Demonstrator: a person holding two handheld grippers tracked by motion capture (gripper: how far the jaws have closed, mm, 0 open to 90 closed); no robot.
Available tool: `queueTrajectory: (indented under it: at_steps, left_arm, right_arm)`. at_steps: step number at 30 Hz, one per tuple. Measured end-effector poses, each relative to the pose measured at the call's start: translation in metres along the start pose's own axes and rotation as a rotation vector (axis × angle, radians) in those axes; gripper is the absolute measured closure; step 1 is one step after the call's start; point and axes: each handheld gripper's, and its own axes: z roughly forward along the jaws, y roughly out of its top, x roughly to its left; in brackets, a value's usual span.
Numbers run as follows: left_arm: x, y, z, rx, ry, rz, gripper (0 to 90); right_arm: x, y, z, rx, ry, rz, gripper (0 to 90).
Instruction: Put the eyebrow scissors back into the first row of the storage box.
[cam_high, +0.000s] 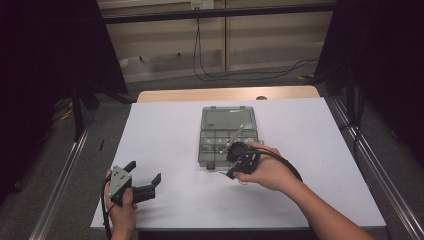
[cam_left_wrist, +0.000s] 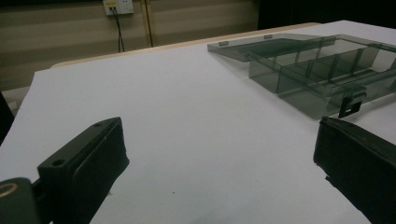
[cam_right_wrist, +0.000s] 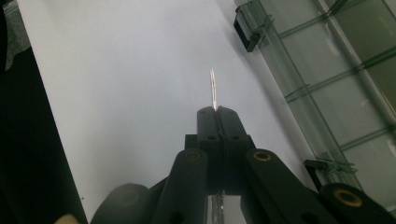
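Right fingers: my right gripper (cam_right_wrist: 216, 111) has its two black jaws pressed together on a thin shiny metal pin (cam_right_wrist: 213, 88), which sticks out past the tips toward twelve o'clock in the right gripper view (a second stretch of it shows between the jaw arms, lower down).

Pin: held just above the white sheet covering the table (cam_high: 165, 130), with the front wall of the smoky-grey clear plastic compartment box (cam_right_wrist: 336, 84) off at about two o'clock from the tips.

Right hand: in the high view my right gripper (cam_high: 239, 159) sits at the near edge of the box (cam_high: 230, 131), roughly at five o'clock from the box's middle, its black cable (cam_high: 285, 161) looping over my wrist.

Left fingers: my left gripper (cam_high: 145, 179) stands with jaws wide apart and nothing between them (only bare white sheet (cam_left_wrist: 196, 121) shows in the gap).

Left hand: parked near the table's front edge, at about eight o'clock from the box and well apart from it.

Box: open, lid laid flat away from me, dividers visible (cam_left_wrist: 317, 70); what lies in its compartments is too small to tell.
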Motion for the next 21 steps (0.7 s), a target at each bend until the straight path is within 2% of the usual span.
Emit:
queueTrajectory:
  at_steps: [6,21]
  left_arm:
    - [0.0,0.0,0.0,0.0,-0.001,0.0,2.3]
    - [0.0,0.0,0.0,-0.001,0.002,-0.006,2.3]
  right_arm:
    - [-0.004,0.002,-0.003,-0.008,-0.002,0.014,90.0]
    - [-0.016,0.009,-0.012,-0.022,-0.023,0.011,90.0]
